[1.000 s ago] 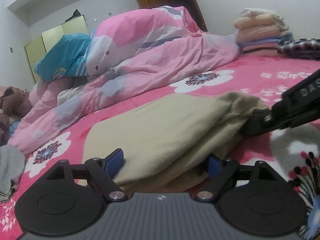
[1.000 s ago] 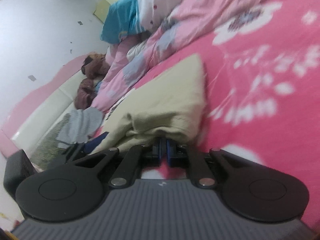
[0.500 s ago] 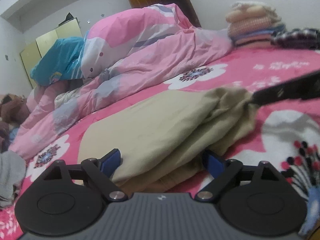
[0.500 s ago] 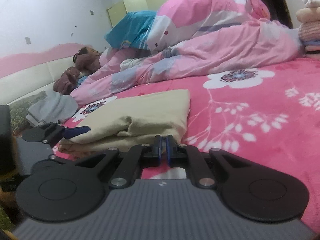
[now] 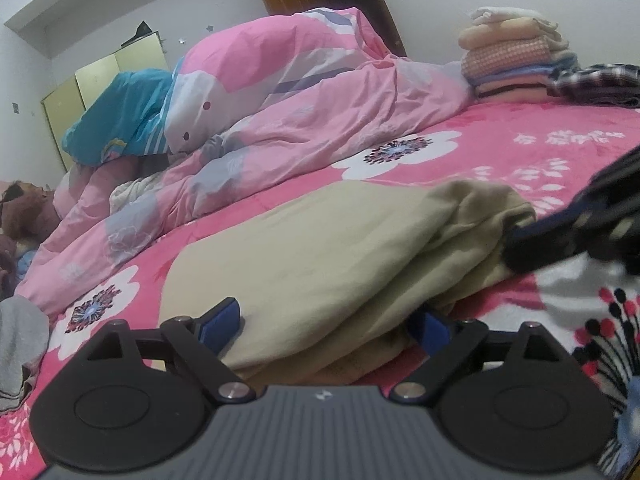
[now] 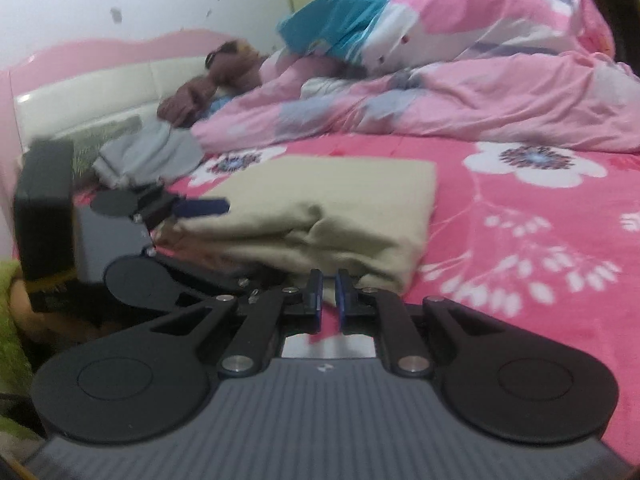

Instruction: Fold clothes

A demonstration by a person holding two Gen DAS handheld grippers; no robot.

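No writing is legible. The left claw [image 5: 328,322] gapes around the beige cloth [image 5: 320,248] on the bed [image 5: 520,152]; the right claw [image 6: 329,294], at 3 o'clock, is nearly together, holding nothing.

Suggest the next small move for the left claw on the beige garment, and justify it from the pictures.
Probably close the left claw: its jaws stand wide open around the near edge of the folded beige garment, which lies between them. The right claw, nearly shut, sits at the other edge.
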